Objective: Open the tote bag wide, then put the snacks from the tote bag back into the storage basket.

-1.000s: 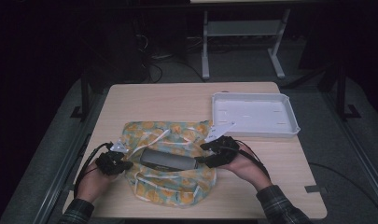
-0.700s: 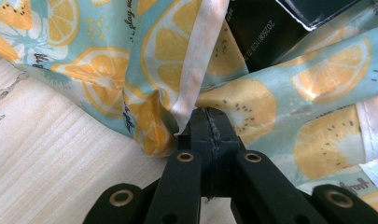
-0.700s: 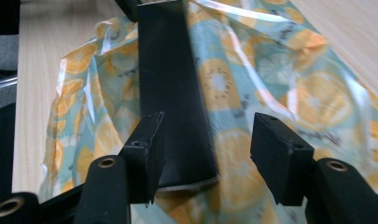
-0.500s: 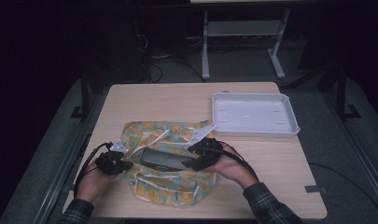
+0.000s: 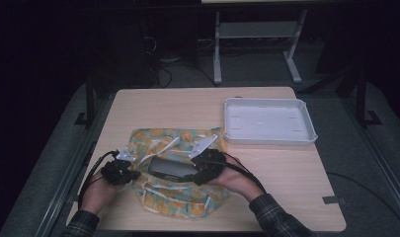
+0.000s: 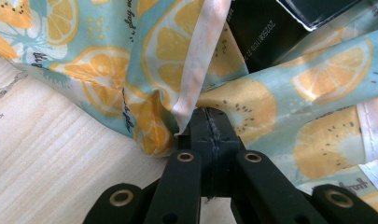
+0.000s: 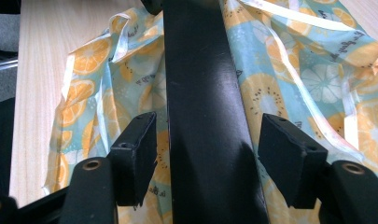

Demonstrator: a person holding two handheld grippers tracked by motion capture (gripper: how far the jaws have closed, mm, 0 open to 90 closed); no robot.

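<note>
Your left gripper (image 5: 122, 174) is clamped tight on a fold at the left edge of the fruit-print bag (image 5: 180, 195); in the left gripper view the jaws are pressed together with the bag's pale hem (image 6: 196, 70) pinched between them. Your right gripper (image 5: 203, 170) sits at the right end of the dark flat box (image 5: 172, 168), its jaws standing either side of the box (image 7: 205, 116) with a gap at each pad. They have just been opening, so the box lies between them unheld.

The bag lies spread on the table (image 5: 286, 197) toward your near-left side, and the box rests on it near the middle; it looks part-way into the bag's mouth, though from the high view I can't be sure. The white tray (image 5: 269, 140) sits well apart at the far right.

The bag is thin, limp cloth: it will bunch and slide if you tug, so the hem is the right place to hold, since the doubled edge gives the pads something to bite. Keep it taut to hold the mouth open. The box is stiff, smooth and glossy, probably light but slippery. Take it across its narrow width near the end, squarely, and push along its length rather than lifting by a corner.
</note>
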